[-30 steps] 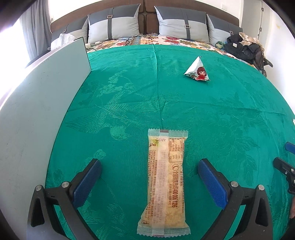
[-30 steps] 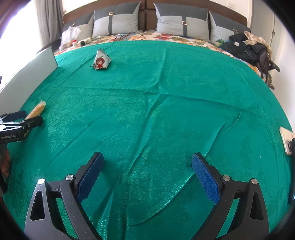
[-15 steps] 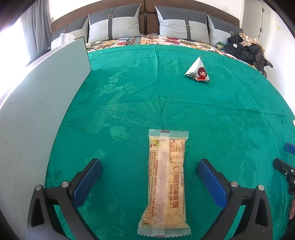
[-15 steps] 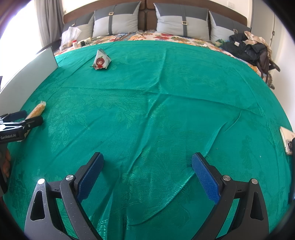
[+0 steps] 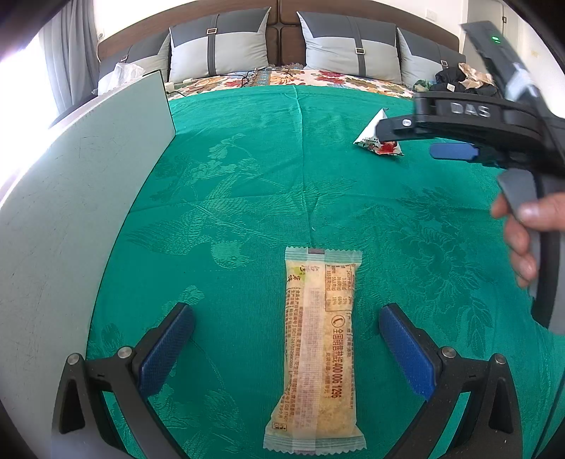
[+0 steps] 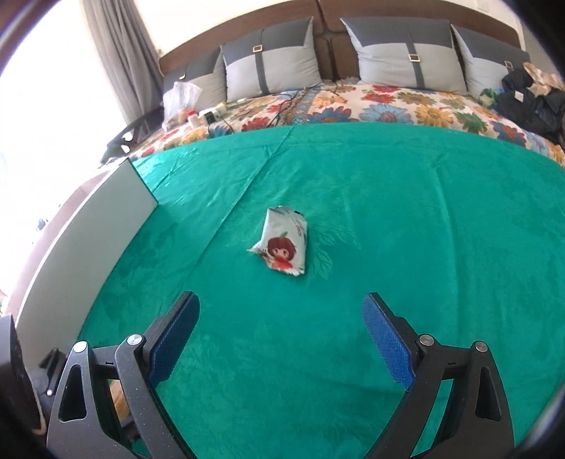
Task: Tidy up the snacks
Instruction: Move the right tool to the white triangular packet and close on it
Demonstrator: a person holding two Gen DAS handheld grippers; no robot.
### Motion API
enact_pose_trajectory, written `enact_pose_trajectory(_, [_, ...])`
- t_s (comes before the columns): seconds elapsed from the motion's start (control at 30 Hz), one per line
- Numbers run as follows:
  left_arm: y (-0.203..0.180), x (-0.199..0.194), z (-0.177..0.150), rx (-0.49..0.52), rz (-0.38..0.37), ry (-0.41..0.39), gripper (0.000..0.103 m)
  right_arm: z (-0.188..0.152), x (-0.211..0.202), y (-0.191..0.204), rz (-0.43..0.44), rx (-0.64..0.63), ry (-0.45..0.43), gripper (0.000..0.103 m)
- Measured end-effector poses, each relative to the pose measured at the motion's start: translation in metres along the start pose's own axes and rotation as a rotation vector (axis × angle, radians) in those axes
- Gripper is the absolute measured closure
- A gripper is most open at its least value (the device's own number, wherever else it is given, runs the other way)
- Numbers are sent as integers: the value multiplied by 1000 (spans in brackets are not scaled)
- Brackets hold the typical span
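The right gripper (image 6: 280, 330) has swung across the green bedspread (image 6: 406, 219) toward the triangular snack pouch (image 6: 282, 247), now just ahead of its wide-open, empty jaws, so a pickup looks next. The left gripper (image 5: 286, 340) hovers, spread wide and empty, astride the long snack bar (image 5: 317, 349).

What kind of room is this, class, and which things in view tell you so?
Most likely a bedroom: grey pillows lean against a brown headboard, a floral bedsheet lies below them, and a green bedspread covers the large bed.
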State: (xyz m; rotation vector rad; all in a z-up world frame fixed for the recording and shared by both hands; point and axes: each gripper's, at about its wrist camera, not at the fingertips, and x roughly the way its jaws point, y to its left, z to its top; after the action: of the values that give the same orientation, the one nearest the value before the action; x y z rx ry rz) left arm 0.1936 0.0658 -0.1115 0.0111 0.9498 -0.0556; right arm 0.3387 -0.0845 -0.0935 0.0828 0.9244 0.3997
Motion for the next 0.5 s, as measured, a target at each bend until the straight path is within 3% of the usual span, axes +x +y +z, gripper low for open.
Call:
enact_pose_trajectory(0.13, [0, 0, 0, 0, 0, 0, 0, 22, 36, 13, -53, -57, 15, 11])
enact_pose_trajectory(0.17, [0, 0, 0, 0, 0, 0, 0, 23, 44, 15, -62, -67, 46, 29])
enact_pose_trajectory(0.2, [0, 0, 0, -1, -1, 0, 0, 23, 43, 18, -118, -102, 30, 55])
enact_pose_trajectory(0.37, [1, 1, 0, -1, 0, 0, 0, 7, 24, 9, -111, -97, 37, 59])
enact_pose_trajectory(0.5, [1, 2, 0, -1, 2, -1, 0, -20, -19, -11, -88, -33, 34, 59])
